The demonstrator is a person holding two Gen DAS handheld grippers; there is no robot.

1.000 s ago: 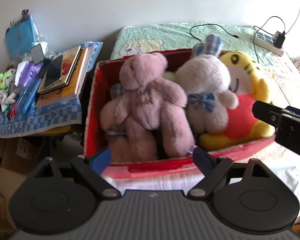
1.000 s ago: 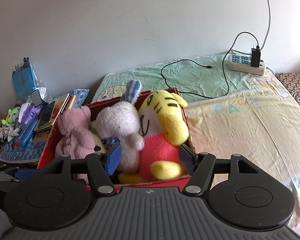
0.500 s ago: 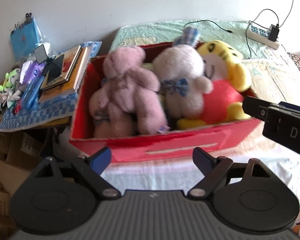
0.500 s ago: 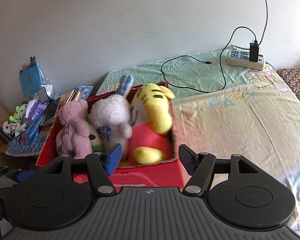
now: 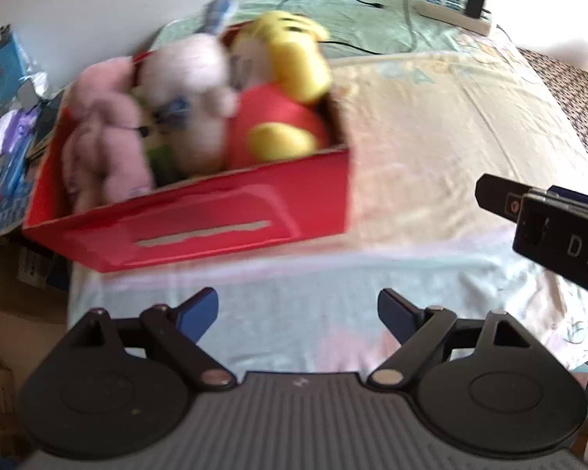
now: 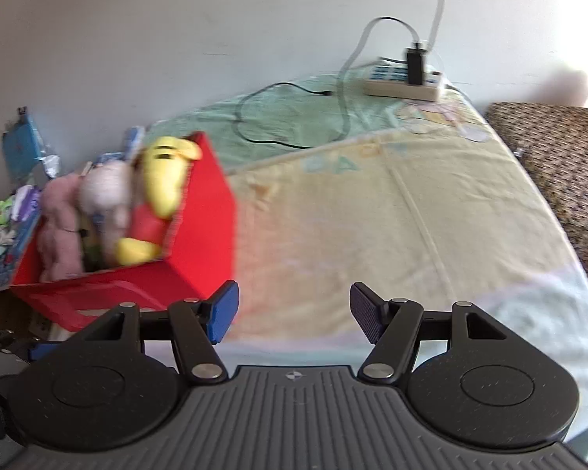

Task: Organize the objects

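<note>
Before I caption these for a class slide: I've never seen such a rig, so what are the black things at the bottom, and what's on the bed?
Each picture comes from a camera on a hand-held pair of tongs, looking forward along its two fingers. One view shows the left tongs, the other the right tongs; both stand open and hold nothing. The dark bar at the edge of the left view is the right tongs. On the bed sheet sits a red box holding a pink bear, a white rabbit and a yellow tiger. A power strip lies near the wall.
</note>
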